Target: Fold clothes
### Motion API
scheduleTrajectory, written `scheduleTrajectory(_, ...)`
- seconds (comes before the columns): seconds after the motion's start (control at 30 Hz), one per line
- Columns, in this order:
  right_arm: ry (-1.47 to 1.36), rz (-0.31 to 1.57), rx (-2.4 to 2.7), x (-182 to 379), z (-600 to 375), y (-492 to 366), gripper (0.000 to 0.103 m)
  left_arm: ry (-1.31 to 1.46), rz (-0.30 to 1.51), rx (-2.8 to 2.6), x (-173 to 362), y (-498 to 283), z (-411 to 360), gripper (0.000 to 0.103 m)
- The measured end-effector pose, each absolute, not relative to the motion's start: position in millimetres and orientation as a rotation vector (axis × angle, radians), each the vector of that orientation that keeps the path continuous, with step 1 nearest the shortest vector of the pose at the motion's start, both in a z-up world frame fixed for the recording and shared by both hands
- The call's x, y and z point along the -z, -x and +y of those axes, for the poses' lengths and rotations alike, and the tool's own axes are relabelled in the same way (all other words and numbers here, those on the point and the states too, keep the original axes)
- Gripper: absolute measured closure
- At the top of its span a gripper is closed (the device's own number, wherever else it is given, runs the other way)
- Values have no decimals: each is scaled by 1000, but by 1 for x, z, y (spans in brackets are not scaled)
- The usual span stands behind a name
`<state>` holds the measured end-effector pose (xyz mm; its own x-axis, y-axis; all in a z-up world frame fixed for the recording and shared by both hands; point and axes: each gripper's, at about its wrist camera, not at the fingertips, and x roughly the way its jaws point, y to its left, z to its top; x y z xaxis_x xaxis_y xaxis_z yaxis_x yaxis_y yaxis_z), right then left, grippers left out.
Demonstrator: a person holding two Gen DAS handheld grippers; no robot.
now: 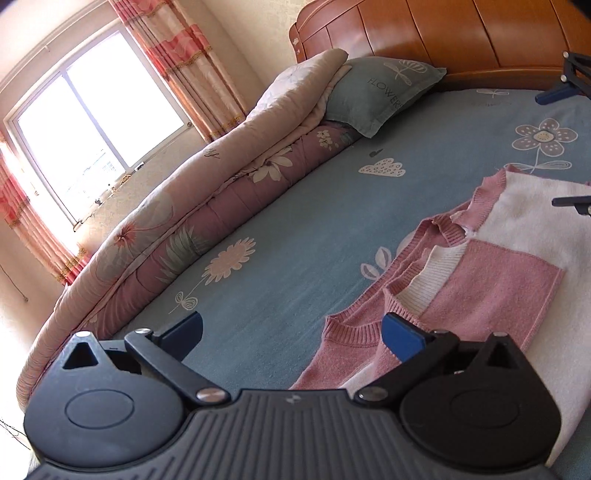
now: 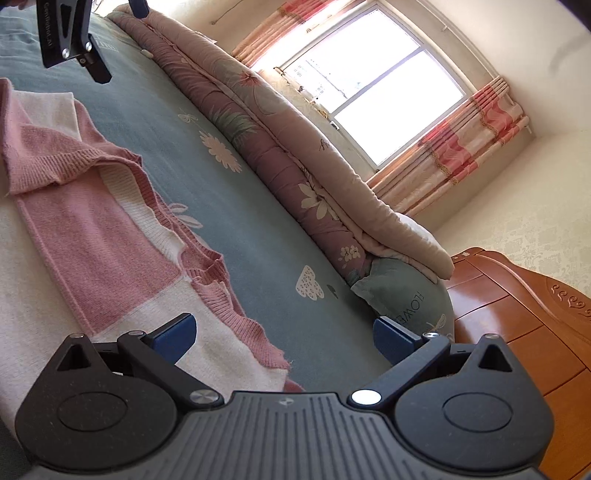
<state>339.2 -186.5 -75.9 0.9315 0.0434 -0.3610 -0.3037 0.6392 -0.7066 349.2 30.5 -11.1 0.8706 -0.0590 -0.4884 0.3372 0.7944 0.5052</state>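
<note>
Sweater (image 1: 491, 280) lies on bed (image 1: 295, 229) (quilt (image 1: 207, 192) alongside, pillow (image 1: 376, 92) by headboard (image 1: 443, 33)).

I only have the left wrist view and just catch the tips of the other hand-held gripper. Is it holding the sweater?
Observer: No. The right hand-held gripper is open, with nothing between its fingers.
Operator: Where does it sit relative to the sweater?
Observer: At the ribbed pink edge of the sweater. One finger is over the white knit, and the other is over the blue sheet near the pillow.
</note>
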Motion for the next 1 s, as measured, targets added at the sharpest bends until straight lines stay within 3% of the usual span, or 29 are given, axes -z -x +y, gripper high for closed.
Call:
scheduleTrajectory(0.4, 808, 421, -227, 93, -185, -301, 0, -695, 698, 285, 78, -324, 31, 1)
scheduleTrajectory(0.77, 821, 420, -195, 95, -187, -299, 0, -221, 751, -34, 66, -370, 133, 1)
scheduleTrajectory(1.0, 759, 449, -236, 95, -189, -299, 0, -156, 703, 169, 61, -328, 119, 1)
